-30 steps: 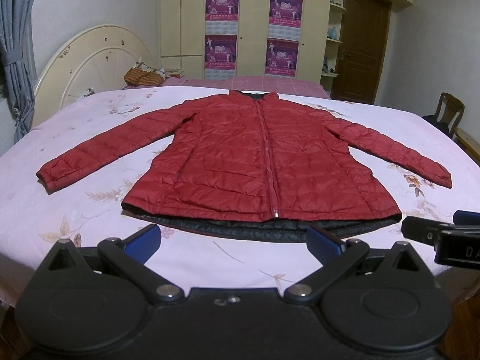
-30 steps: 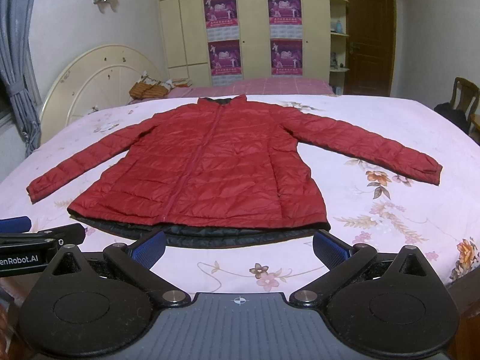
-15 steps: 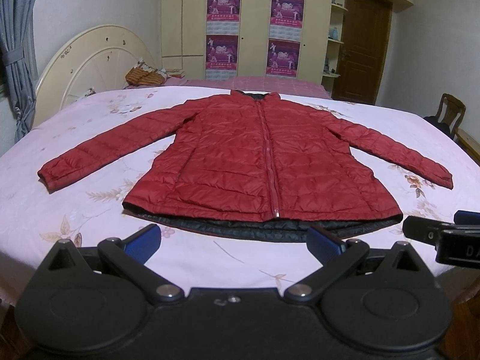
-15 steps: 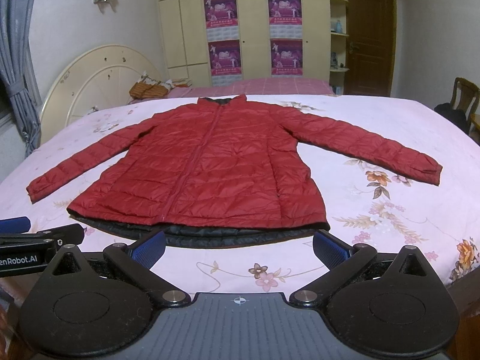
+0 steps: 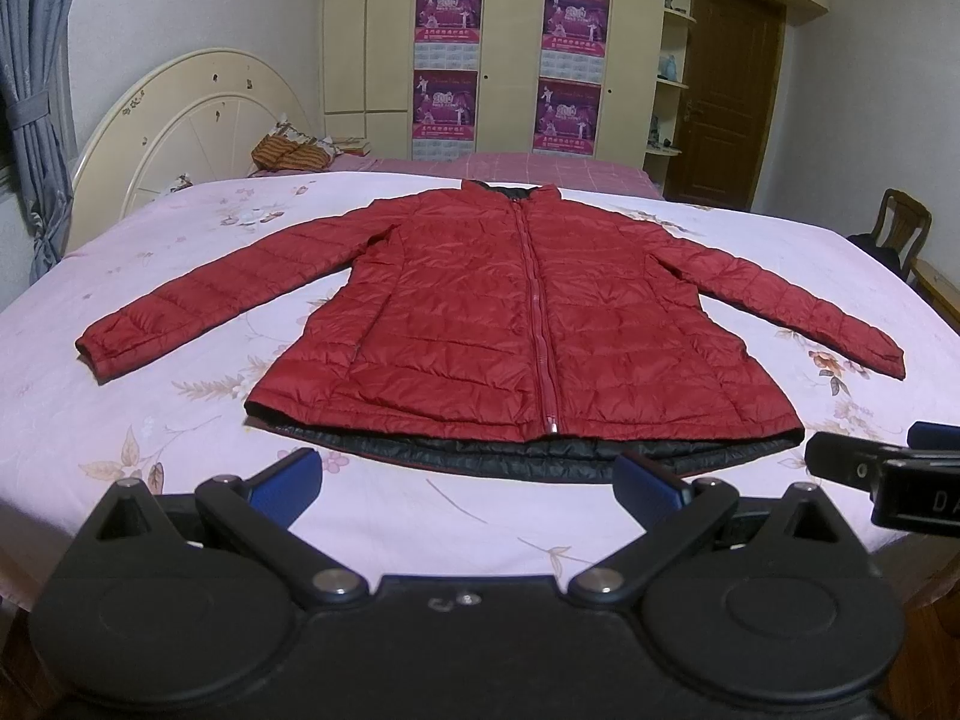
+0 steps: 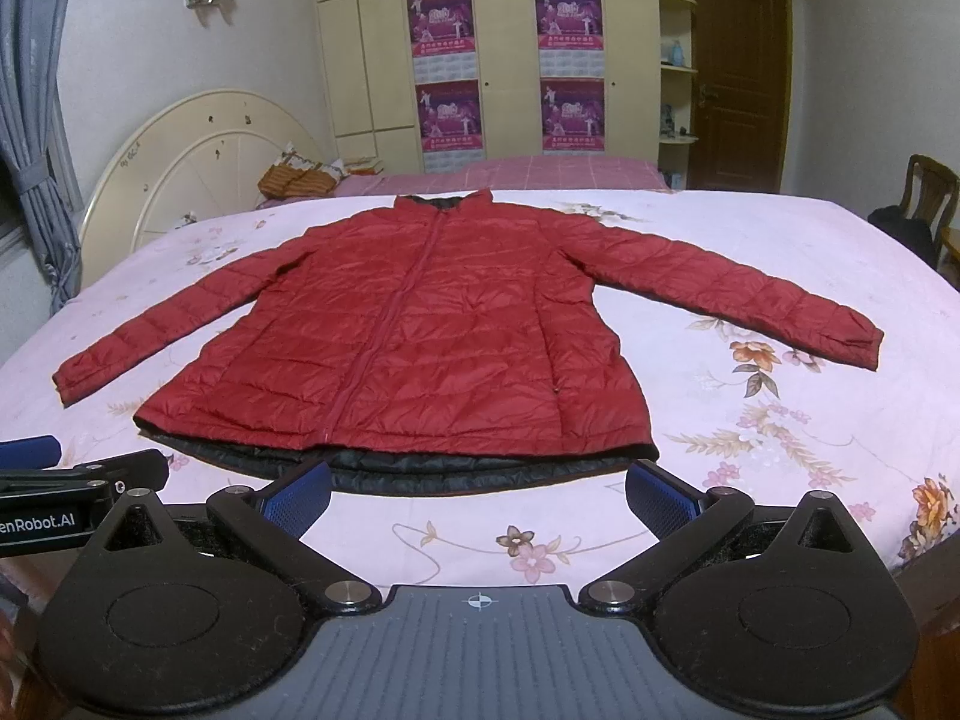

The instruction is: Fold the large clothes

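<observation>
- Jacket [image 5: 528, 324], left wrist view: we see a red quilted jacket lying flat, front up, on the bed [image 5: 180, 420], zipped along the middle, collar toward the far edge and hem toward the near edge.
- Both sleeves are spread out to the sides; the left cuff [image 5: 99, 354] lies toward the bed's left edge, the right cuff [image 5: 888, 360] toward its right edge.
- A black lining [image 5: 540, 456] shows as a strip below the red hem.
- Left gripper [image 5: 468, 480]: we note the jaws stand wide apart, holding nothing, over the near edge of the bed just short of the hem. Blue pads [image 5: 288, 477] are apart from the fabric.
- The right gripper [image 5: 870, 468] shows in part at the right margin; we cannot tell its jaw state from here.
- Right wrist view: the jacket [image 6: 420, 348] sits mid-bed on the pink floral sheet [image 6: 780, 420], sleeves spread, lining [image 6: 450, 468] nearest us.
- Right gripper [image 6: 480, 498]: jaws wide, nothing between them, near the hem but not touching.
- The left gripper [image 6: 78, 474] shows in part at the left margin.
- Behind the far edge: a cream headboard [image 6: 198, 174], a wardrobe with purple posters [image 6: 447, 69] and a brown door [image 6: 735, 72].
</observation>
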### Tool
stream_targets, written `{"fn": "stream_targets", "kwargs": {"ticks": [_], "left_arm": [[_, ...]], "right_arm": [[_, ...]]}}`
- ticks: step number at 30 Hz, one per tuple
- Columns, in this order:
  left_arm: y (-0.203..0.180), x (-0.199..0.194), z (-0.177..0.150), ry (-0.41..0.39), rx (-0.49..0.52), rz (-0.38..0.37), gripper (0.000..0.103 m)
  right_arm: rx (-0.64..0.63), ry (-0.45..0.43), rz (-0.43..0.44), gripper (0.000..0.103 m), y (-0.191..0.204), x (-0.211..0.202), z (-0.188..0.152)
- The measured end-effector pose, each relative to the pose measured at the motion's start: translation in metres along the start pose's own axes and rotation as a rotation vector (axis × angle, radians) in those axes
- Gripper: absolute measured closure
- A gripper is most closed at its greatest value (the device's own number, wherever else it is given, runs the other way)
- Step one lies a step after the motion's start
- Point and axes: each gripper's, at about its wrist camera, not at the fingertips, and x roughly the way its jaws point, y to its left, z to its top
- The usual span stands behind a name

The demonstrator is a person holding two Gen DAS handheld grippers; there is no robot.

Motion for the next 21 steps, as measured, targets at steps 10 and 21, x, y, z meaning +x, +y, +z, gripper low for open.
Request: {"fn": "stream_targets", "kwargs": {"ticks": [10,21], "left_arm": [[0.0,0.0,-0.001,0.001,-0.002,-0.001,0.0],[0.003,0.029,0.028,-0.036,0.001,-0.037,0.0]], "right_arm": [[0.005,-0.001,-0.002,0.0,-0.002,-0.001,0.0],[0.061,-0.05,-0.035,0.0,-0.025,0.019,0.023]]}}
